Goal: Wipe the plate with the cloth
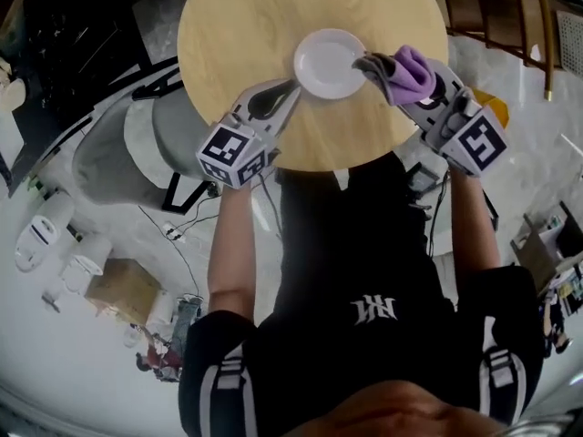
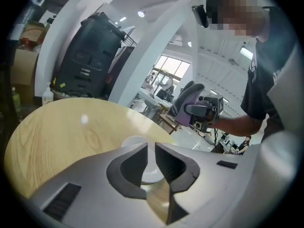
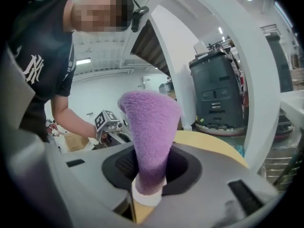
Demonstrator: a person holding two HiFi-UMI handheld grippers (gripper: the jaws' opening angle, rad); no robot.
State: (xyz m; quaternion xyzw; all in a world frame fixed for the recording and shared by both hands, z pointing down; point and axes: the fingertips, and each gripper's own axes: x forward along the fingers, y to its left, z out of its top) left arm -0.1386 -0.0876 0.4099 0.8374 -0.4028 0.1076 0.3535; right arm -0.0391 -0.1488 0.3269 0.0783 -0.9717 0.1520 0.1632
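Two tools are at work over a round wooden surface, one on either side of a white plate that lies flat near the edge closest to the person. The right tool is clamped on a purple cloth. In the right gripper view the cloth stands up between the jaws as a thick bunched roll, and a sliver of white, most likely the plate's rim, shows just below it. From the head view the tip of this tool reaches the plate's right rim, while most of the cloth sits bunched behind the tip, over the tool and not on the plate. Whether any cloth touches the plate cannot be told.

The left tool lies at the plate's lower left rim. In the left gripper view its jaws are drawn close with a slim gap between them, nothing is pinched there, and the plate shows just beyond the tips and through the gap. It looks set to steady the plate, though contact with the rim is not certain.

As a judgement, the wipe itself is only at its start: the cloth has been brought to the plate's edge and the plate's face appears bare and untouched. The next move calls for tipping the right tool so the loose end of the cloth lies on the plate, then sweeping it across the face with light pressure. The left tool needs to brace the rim so the plate does not slide on the smooth wood
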